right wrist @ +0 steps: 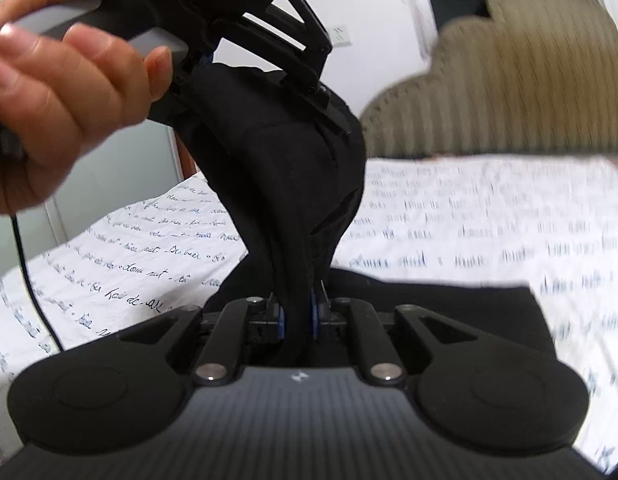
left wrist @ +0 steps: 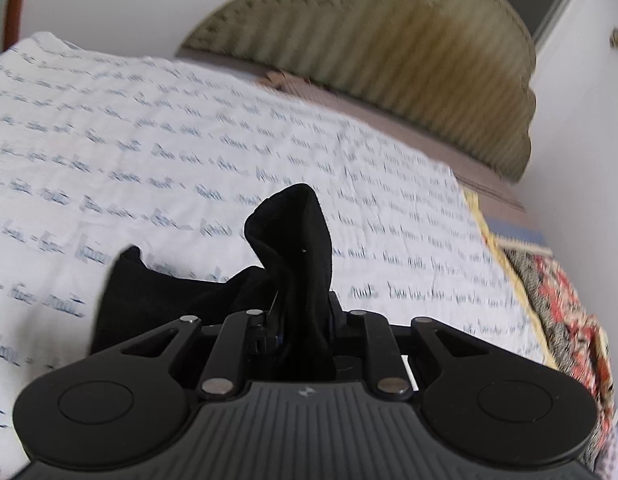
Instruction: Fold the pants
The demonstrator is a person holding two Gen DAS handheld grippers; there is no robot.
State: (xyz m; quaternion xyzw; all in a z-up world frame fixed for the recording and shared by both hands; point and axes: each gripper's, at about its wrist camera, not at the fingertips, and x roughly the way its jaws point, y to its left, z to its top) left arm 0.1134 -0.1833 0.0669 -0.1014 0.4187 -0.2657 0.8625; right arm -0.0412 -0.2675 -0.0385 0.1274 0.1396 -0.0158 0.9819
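Left tool [left wrist: 299, 320] at bottom centre, clamped on black pants [left wrist: 293, 248]; cloth bunches upward. Script-printed bedsheet [left wrist: 189, 128] behind; headboard [left wrist: 409, 52] upper right.

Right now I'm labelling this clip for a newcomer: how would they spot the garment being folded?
Start at the bed, covered by a white sheet printed with rows of handwriting, below a scalloped olive headboard. The pants are the plain black cloth bunched above it, pinched in both the left gripper and right gripper. Nothing else there is solid black fabric.
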